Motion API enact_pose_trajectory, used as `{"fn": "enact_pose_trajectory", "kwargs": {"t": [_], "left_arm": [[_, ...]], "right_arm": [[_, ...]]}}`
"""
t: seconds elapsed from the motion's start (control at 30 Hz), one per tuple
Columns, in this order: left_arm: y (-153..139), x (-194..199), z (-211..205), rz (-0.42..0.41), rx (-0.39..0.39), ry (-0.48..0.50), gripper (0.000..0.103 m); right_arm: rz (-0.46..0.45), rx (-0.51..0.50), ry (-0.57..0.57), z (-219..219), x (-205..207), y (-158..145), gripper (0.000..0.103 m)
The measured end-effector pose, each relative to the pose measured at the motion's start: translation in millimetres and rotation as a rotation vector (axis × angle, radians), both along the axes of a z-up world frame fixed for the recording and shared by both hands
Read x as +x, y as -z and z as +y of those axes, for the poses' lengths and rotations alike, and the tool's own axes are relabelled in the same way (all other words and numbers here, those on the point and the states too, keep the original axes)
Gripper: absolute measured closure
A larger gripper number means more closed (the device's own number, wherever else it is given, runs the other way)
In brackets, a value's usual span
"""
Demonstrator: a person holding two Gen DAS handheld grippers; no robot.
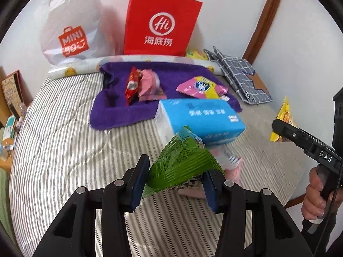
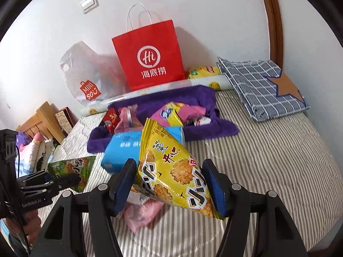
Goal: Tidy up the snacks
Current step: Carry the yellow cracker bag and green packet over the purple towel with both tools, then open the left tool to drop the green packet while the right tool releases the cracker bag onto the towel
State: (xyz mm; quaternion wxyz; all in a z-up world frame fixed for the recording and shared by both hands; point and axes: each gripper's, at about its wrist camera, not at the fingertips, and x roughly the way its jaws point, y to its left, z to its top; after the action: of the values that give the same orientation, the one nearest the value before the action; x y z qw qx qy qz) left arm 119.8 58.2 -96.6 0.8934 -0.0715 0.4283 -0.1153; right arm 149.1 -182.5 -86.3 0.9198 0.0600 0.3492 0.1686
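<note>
Left gripper (image 1: 174, 177) fingers clamped on green snack bag (image 1: 182, 160), right gripper (image 2: 169, 184) fingers clamped on yellow snack bag (image 2: 171, 171), wall switch (image 2: 89, 3) only in right view

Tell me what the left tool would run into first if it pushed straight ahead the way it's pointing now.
Most likely the blue tissue pack. The left tool, shut on the green snack packet, points at it, with the purple towel beyond. Depth is hard to judge here.
</note>
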Motion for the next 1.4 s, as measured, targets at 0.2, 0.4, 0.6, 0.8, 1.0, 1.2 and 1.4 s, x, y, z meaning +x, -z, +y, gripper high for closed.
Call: {"fn": "enact_pose_trajectory", "kwargs": {"t": [0.2, 0.4, 0.6, 0.8, 1.0, 1.2, 1.4], "left_arm": [[-14, 21, -7, -0.03, -0.003, 0.002, 0.055], [-28, 50, -2, -0.057, -0.003, -0.024, 0.055], [-34, 87, 4, -0.071, 0.007, -0.061, 0.055], [-38, 122, 12, -0.099, 0.039, -0.103, 0.055], [-46, 158, 16, -0.125, 0.027, -0.125, 0.055], [-32, 174, 12, -0.144, 0.017, -0.12, 0.055], [-8, 177, 12, -0.129, 0.043, -0.144, 0.055]], "right_arm": [[-0.038, 0.005, -0.007, 6, 18, -12, 0.041], [-0.063, -0.005, 0.007, 8, 48, -21, 0.041], [-0.075, 0.005, 0.014, 11, 87, -27, 0.041], [-0.084, -0.005, 0.009, 20, 126, -29, 0.041], [-0.111, -0.014, -0.019, 35, 159, -38, 0.041], [-0.135, -0.021, -0.005, 49, 191, -34, 0.041], [-0.076, -0.035, -0.014, 51, 204, 2, 0.041]]}}
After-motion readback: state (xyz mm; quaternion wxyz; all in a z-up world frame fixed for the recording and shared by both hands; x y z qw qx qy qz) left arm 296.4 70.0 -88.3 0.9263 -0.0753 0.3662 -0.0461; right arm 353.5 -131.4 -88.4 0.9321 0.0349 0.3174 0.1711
